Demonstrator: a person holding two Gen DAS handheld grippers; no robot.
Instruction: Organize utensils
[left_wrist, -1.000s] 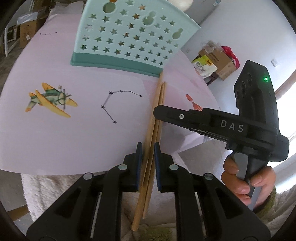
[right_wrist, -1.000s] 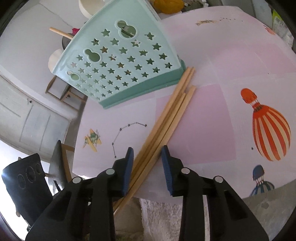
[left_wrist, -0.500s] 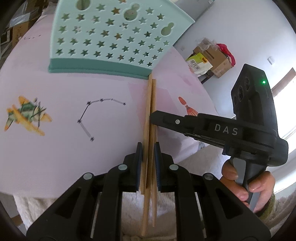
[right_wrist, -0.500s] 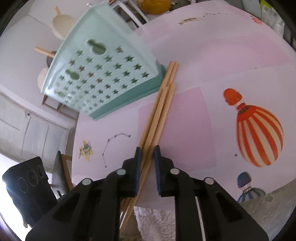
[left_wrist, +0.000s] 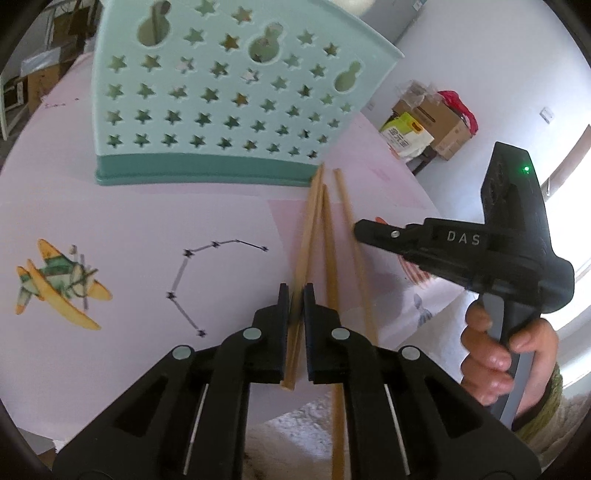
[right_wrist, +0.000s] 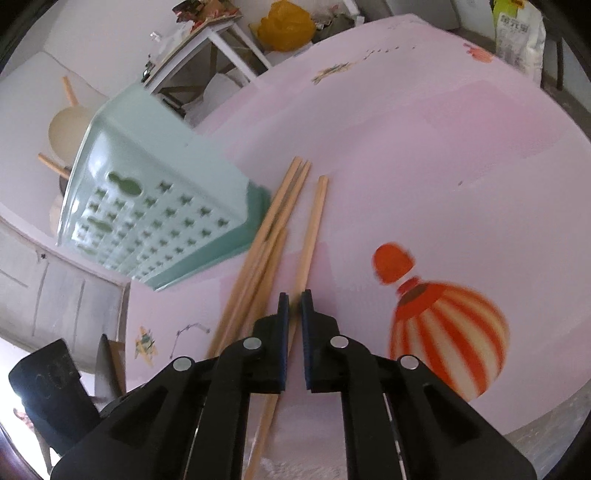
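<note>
A mint star-punched utensil basket (left_wrist: 221, 103) (right_wrist: 159, 206) stands on the pink table (left_wrist: 110, 206). Several wooden chopsticks lie beside its corner. My left gripper (left_wrist: 295, 291) is closing, its pads on what look like two chopsticks (left_wrist: 308, 225) lying together. A loose chopstick (left_wrist: 330, 266) rests just to their right. My right gripper (right_wrist: 294, 299) (left_wrist: 360, 230) is closing too, and its pads pinch a single chopstick (right_wrist: 312, 229) (left_wrist: 349, 221) angled away from the others (right_wrist: 264, 243). A hand (left_wrist: 495, 362) grips the right tool's handle.
The table's near edge runs just below both grippers, with white fleece (left_wrist: 288, 435) under it. A balloon print (right_wrist: 443, 325) and a plane print (left_wrist: 55, 284) mark the cloth. Cardboard boxes (left_wrist: 439, 125), a white stool (right_wrist: 221, 40) and a yellow bag (right_wrist: 284, 26) stand beyond the table.
The right jaws closed on one chopstick and drew it sideways out of the bundle. The left jaws narrowed on the ones they hold. Both views slid across the table; the basket looms larger.
</note>
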